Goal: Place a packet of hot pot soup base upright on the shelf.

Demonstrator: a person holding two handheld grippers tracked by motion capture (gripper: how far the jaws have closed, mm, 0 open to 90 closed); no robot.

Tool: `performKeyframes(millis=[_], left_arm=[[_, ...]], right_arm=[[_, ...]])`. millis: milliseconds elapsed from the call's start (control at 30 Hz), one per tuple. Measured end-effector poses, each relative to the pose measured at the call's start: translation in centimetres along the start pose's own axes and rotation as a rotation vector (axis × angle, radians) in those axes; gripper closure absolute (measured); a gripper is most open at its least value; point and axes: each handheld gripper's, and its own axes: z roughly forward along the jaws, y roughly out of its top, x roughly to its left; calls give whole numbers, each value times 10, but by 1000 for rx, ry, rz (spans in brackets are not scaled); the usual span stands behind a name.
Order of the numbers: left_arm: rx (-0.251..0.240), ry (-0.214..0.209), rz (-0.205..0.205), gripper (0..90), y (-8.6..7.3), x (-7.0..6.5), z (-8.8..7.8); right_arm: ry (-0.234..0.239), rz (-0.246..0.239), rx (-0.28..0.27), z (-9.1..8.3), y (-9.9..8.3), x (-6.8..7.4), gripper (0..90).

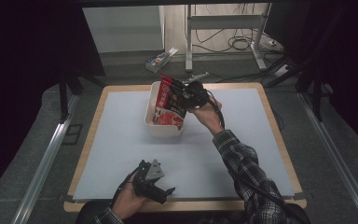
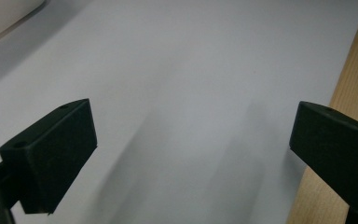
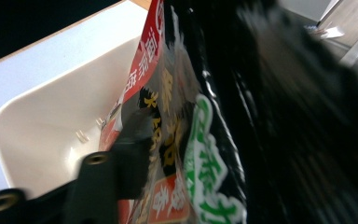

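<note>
A red and black snack packet (image 1: 170, 100) stands upright in a white bin (image 1: 164, 131) at the far middle of the mat. My right gripper (image 1: 186, 93) is at the packet's top right edge. In the right gripper view the packet (image 3: 177, 140) rises between the jaws over the bin (image 3: 51, 126). One black finger (image 3: 107, 182) lies beside its printed face, and the other side is a dark blur. The jaws stand apart, wider than the thin film. My left gripper (image 1: 165, 195) rests open near the table's front edge, with nothing between its jaws (image 2: 191, 154).
A pale blue mat (image 1: 121, 140) covers the wooden table (image 1: 279, 135). The wooden edge (image 2: 349, 88) runs close beside the left gripper. On the floor beyond the table lie a small box (image 1: 161, 58), cables and a metal stand (image 1: 189, 42).
</note>
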Motion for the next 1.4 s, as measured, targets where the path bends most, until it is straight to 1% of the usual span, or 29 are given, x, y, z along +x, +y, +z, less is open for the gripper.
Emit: performKeyframes(millis=[33,67,167,267,300,367,467,667,700,900,1000,1100,1133,1400], left_arm=[[-8,0,-5,0,0,0,-1],[-12,-1,-8,0,0,1,-1],[-13,1,-11,0,0,2,-2],[-9,0,-12,0,0,1,-1],[-8,-1,-11,0,0,1,0],[-3,-2,-8,0,0,1,0],[0,-3,-8,0,0,1,0],[-2,-1,-11,0,0,1,0],[2,-1,-6,0,0,1,0],[11,-1,3,0,0,0,1],[9,-1,3,0,0,0,1],[9,-1,1,0,0,0,1],[9,-1,1,0,0,0,1],[13,2,6,4,0,0,2]], right_arm=[[3,-3,1,0,1,0,348],[4,-4,5,0,2,-1,294],[9,-1,12,-1,2,-2,251],[32,22,22,-1,2,-4,167],[45,31,27,-1,2,-5,145],[69,33,35,-1,0,-7,102],[79,26,34,-2,-1,-7,86],[80,4,32,-8,-2,-5,61],[81,1,33,-9,-3,-5,57],[83,-5,31,-14,-6,-5,52],[91,-8,34,-17,-8,-4,51],[91,-24,43,-20,-11,-3,52],[84,-33,43,-22,-12,-1,51],[90,-38,30,-31,-17,1,49]])
